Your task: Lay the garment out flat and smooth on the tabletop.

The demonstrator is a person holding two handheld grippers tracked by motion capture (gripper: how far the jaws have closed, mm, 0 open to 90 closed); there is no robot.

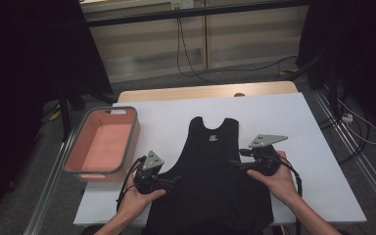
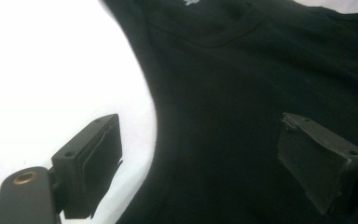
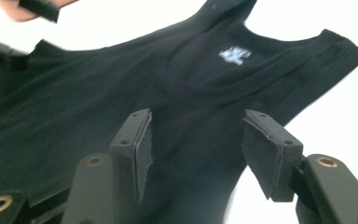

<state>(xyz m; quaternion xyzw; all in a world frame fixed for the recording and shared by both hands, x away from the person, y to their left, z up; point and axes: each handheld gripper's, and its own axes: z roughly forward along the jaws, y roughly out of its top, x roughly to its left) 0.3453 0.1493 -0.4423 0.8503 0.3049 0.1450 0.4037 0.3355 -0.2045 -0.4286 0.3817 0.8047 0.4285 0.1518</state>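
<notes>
A black sleeveless top (image 1: 215, 166) lies flat on the white table cover (image 1: 293, 127), neck away from me, with a small white print (image 1: 212, 138) below the neckline. My left gripper (image 1: 176, 180) sits at the top's left armhole edge. In the left gripper view its jaws stand wide apart (image 2: 198, 123), one over white cover and one over black fabric (image 2: 242, 70), with nothing pinched. My right gripper (image 1: 235, 164) hovers at the right armhole. Its jaws (image 3: 196, 116) are open over the chest fabric (image 3: 121, 74), below the print (image 3: 234, 53).
A pink bin with a grey rim (image 1: 127, 152) stands at the table's left side. A wooden edge (image 1: 205, 92) shows behind the white cover. Cables lie on the floor beyond. Bare cover lies to the right of the top.
</notes>
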